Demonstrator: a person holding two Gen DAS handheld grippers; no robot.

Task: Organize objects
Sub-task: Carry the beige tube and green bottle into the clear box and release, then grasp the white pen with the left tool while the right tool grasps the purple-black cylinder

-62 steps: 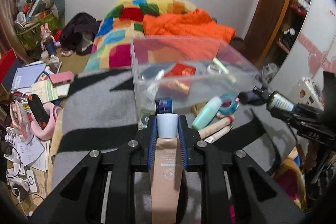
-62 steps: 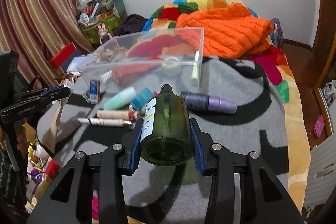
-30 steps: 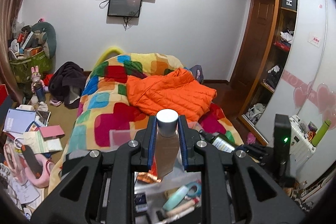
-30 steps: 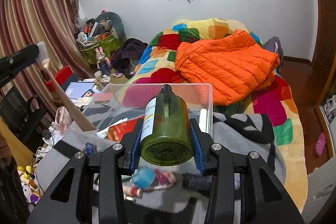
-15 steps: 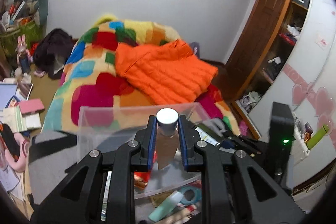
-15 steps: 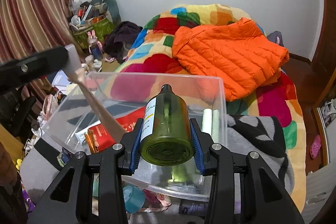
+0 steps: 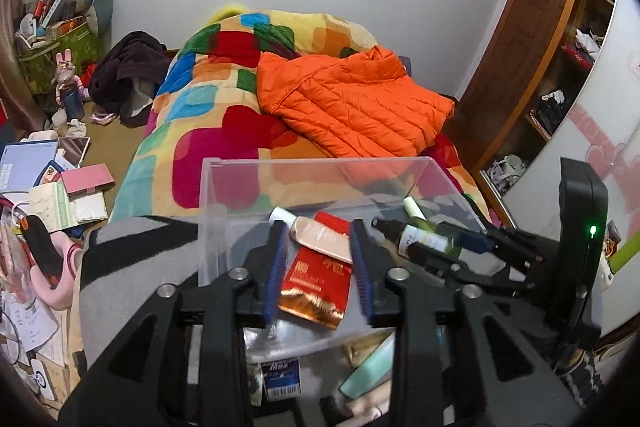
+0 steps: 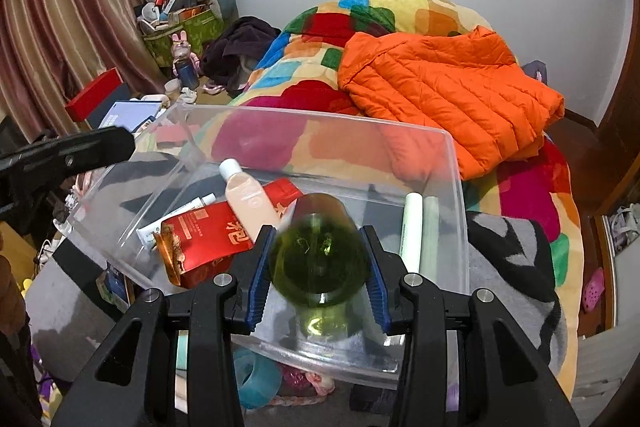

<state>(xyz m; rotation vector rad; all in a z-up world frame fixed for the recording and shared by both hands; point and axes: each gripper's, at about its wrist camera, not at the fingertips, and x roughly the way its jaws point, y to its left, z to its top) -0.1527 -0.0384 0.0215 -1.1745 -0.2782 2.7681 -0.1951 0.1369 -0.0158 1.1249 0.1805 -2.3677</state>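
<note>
now loose, beige tube between left tongs — box

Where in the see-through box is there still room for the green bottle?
The bare floor in the middle of the clear box, between the red packet and the pale green tube, under the green bottle held by the right tongs. The left side is crowded: beige bottle, red packet, white tube.
</note>
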